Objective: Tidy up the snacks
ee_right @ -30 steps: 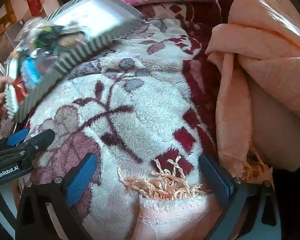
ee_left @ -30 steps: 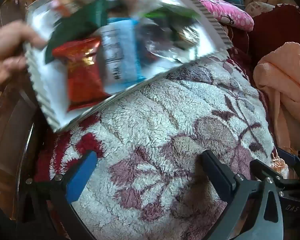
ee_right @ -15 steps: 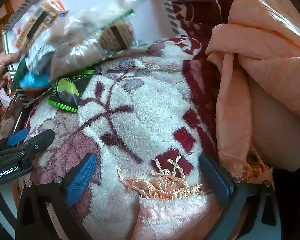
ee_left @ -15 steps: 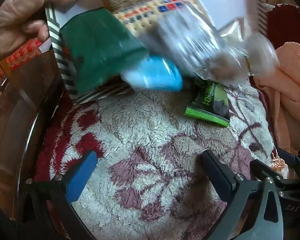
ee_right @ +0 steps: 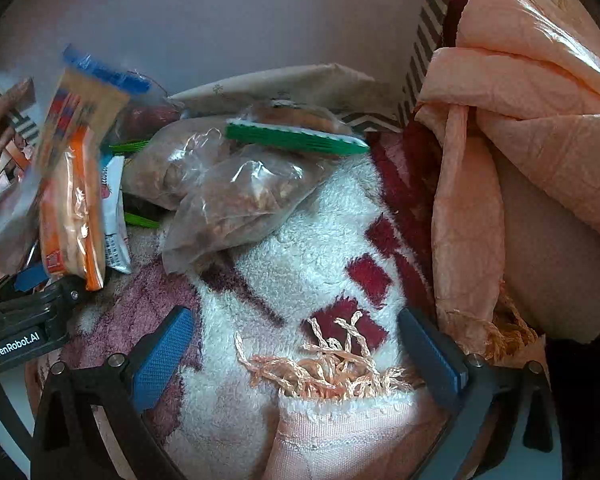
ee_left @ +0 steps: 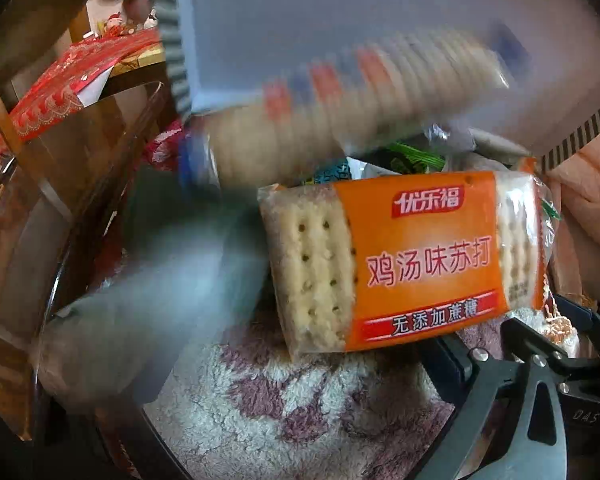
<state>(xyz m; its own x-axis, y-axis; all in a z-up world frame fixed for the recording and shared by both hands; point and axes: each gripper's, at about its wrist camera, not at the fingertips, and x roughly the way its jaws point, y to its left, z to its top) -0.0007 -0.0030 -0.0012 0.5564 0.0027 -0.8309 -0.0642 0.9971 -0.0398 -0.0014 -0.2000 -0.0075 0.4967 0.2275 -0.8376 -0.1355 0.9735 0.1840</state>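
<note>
Lying tipped out in a heap on the fleecy floral blanket [ee_right: 312, 240], with the striped-edged white tray [ee_right: 220, 20] being held up on edge behind the pile by a bare hand [ee_right: 0, 128] at the far left. Sitting nearest the left gripper [ee_left: 300, 380]: the orange soda-cracker pack [ee_left: 404, 264], just ahead of and slightly right of the gap between its fingers, long axis running across the view, roughly crosswise to the line of reach. Showing only the right-hand finger [ee_left: 448, 360] of that gripper clearly, the left-hand one being smeared over by a blurred pale packet [ee_left: 152, 300] tumbling past, so not telling how wide it stands; holding nothing, as far as can be seen. Dropping through the air above: a long sleeve of round crackers [ee_left: 340, 120], streaked by motion. Standing wide apart and gripping nothing: the right gripper [ee_right: 300, 356], blue pads [ee_right: 160, 356] spread over the blanket's peach fringe [ee_right: 332, 364]. Lying ahead and to its left, well short of contact: two clear bags of brown nuts or crumbs [ee_right: 236, 192], the nearer one slanting away up-right, a green-edged packet [ee_right: 296, 140] resting on top. Judging the orange pack the left side's pick, being closer to it; judging the clear bags the right's. Probably needing the pile to settle first.
</note>
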